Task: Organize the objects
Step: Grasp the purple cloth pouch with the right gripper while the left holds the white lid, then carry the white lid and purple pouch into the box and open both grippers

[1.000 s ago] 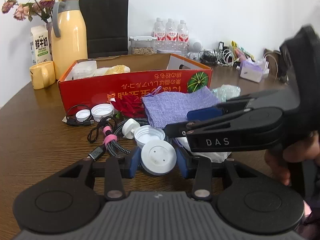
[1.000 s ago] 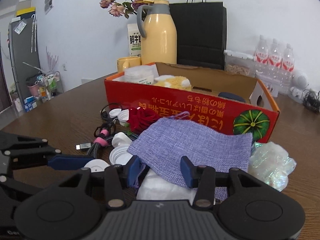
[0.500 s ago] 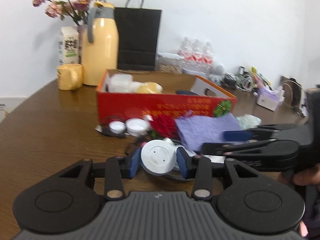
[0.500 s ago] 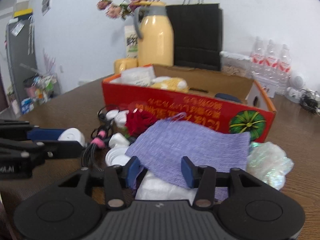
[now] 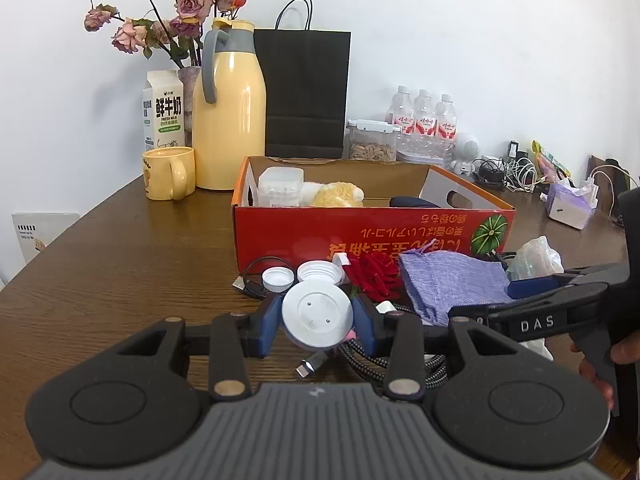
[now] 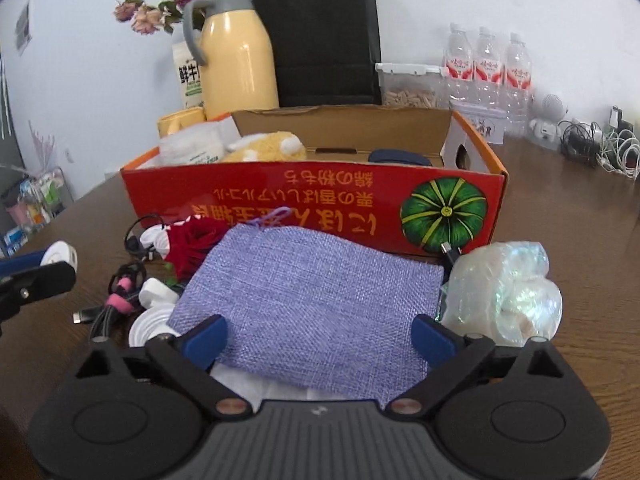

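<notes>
My left gripper (image 5: pixel 318 316) is shut on a white round lid (image 5: pixel 318 314) and holds it above the clutter in front of the red cardboard box (image 5: pixel 372 236). In the right wrist view the same lid (image 6: pixel 60 256) shows at the far left. My right gripper (image 6: pixel 320 336) hovers low over a purple woven pouch (image 6: pixel 312 300). Its jaws are opening wide, and the pouch lies between them without touching the pads. Beside the pouch are a red fabric rose (image 6: pixel 192 240), white caps (image 5: pixel 316 272), bundled cables (image 6: pixel 116 300) and a shiny crumpled bag (image 6: pixel 508 288).
The box (image 6: pixel 312 204) holds a plastic tub, a yellow plush toy and a dark object. Behind it stand a yellow thermos (image 5: pixel 228 120), a mug (image 5: pixel 168 174), a milk carton, a black paper bag, water bottles and a tangle of chargers. A hand (image 5: pixel 600 364) grips the right tool.
The left gripper has risen with the white lid, clear of the pile. The right gripper's jaws have spread from fairly narrow to wide over the purple pouch.
</notes>
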Demonstrator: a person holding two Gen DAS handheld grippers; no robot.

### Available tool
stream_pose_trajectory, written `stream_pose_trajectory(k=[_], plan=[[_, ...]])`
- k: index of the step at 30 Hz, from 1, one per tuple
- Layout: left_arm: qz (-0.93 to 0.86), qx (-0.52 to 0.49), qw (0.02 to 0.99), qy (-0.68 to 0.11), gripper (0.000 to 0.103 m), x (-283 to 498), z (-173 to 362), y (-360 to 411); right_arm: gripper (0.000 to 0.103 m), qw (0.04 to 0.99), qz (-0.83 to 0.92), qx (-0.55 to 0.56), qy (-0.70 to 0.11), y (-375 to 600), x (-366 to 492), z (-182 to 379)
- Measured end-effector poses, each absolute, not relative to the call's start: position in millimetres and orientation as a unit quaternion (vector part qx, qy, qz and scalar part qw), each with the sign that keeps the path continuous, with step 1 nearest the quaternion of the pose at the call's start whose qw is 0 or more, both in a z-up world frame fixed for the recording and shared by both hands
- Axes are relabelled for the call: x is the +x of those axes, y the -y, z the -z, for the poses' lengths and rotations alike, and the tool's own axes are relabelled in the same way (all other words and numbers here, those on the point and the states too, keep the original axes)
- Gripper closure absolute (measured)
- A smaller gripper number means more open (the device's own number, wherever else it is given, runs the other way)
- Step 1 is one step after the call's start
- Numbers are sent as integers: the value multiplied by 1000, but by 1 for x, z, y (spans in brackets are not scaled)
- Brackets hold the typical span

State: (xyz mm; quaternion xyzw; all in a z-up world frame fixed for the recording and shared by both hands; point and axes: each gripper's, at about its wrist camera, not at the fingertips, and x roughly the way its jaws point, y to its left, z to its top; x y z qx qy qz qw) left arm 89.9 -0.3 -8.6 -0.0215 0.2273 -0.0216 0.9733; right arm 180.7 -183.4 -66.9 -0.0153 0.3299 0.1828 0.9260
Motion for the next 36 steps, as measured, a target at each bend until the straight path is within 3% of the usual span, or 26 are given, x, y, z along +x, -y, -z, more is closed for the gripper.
stream_pose_trajectory(k=[3,6,9,14,16,17,18,24,36], plan=[[23,-25,973,-227,63,92,9,-1,8,926,-180,-30,-330,179,177,67],[23,-26,973,-228,63,92,10,-2,36,929,-182,-26,-321,180,174,65],[23,-26,973,-228,63,92,10,-2,55,929,-196,-26,-314,179,170,63],[23,-25,973,-228,62,92,10,-2,63,930,-196,-27,-311,180,166,62],[23,-25,973,-228,62,91,10,-2,75,932,-195,-24,-306,181,165,61],[23,-25,973,-227,62,91,9,-2,86,933,-196,-26,-300,181,163,60],[23,-24,973,-227,62,91,9,-2,90,936,-193,-30,-293,181,161,59],[25,-19,975,-220,62,89,2,-1,96,943,-193,-26,-271,184,154,49],[50,-15,982,-182,62,111,-32,13,96,959,-207,-9,-196,192,143,-1]])
